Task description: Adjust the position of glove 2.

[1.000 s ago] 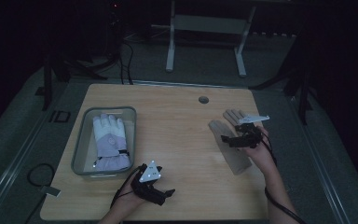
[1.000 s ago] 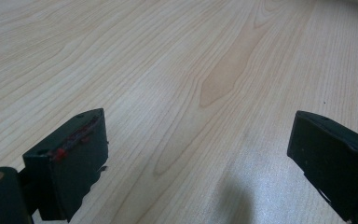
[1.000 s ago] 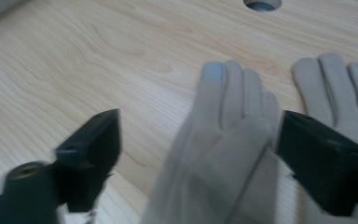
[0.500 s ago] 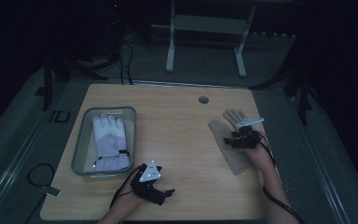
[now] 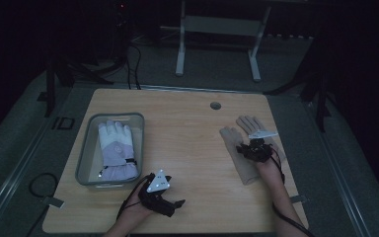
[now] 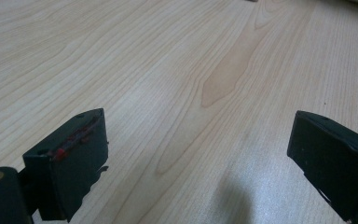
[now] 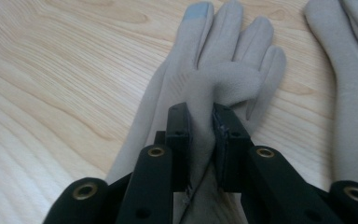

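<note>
Bin (image 5: 85, 148): 1 white glove (image 5: 114, 148) in already.
Right gripper (image 7: 200, 116): jaws just closing — pinching the left of 2 beige gloves (image 7: 205, 84) on the table's right.
Left gripper (image 6: 200, 154): open, idle.
Left: lift, carry over.

Beige glove (image 7: 200, 88) pinched in the black right gripper (image 7: 200, 140), one fingertip a patch of grey-blue; a second beige glove (image 7: 354, 93) alongside. Pale wood table (image 5: 187, 138) with darker grain streaks. In the grey bin (image 5: 86, 153), a white-and-lilac glove (image 5: 114, 148) (dark cuff trim). Left gripper (image 5: 170, 205) black, its top plate light grey
</note>
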Demonstrator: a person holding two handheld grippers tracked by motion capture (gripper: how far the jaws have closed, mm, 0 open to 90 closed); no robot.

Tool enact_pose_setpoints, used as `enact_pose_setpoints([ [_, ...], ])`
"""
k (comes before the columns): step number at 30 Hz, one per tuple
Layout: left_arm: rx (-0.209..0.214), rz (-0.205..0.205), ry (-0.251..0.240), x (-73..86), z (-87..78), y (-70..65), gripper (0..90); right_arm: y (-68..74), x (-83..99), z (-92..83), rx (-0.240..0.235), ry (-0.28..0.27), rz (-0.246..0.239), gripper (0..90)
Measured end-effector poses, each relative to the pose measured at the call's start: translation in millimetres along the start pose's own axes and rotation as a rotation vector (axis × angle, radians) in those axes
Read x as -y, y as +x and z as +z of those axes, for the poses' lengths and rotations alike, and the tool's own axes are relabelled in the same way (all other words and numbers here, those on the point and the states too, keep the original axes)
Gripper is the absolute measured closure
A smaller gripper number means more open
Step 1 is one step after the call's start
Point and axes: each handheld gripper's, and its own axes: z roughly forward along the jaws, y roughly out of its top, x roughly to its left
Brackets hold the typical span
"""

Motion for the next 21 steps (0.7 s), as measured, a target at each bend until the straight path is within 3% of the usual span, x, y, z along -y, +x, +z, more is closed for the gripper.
enact_pose_setpoints([
  [4, -0.002, 0.0, 0.0, -0.2, 0.1, 0.1, 5.3, 19.3, -5.0, -3.5, -0.014, -0.029, 0.023, 79.1],
  [13, -0.005, 0.003, -0.001, 0.2, 0.1, 0.3, 5.2, 85.8, -28.7, -5.1, -0.06, -0.071, 0.116, 79.5],
  [17, -0.008, 0.004, -0.003, 0.1, -0.2, 0.4, 5.2, 111.1, -51.0, -15.0, -0.082, -0.129, 0.163, 79.5],
  [19, -0.012, 0.003, -0.005, 0.2, -0.4, 0.4, 5.2, 116.1, -57.1, -18.9, -0.081, -0.154, 0.175, 79.5],
  [21, -0.018, 0.011, -0.009, 0.3, -0.8, 0.2, 5.2, 129.4, -72.2, -26.1, -0.041, -0.217, 0.218, 79.4],
])
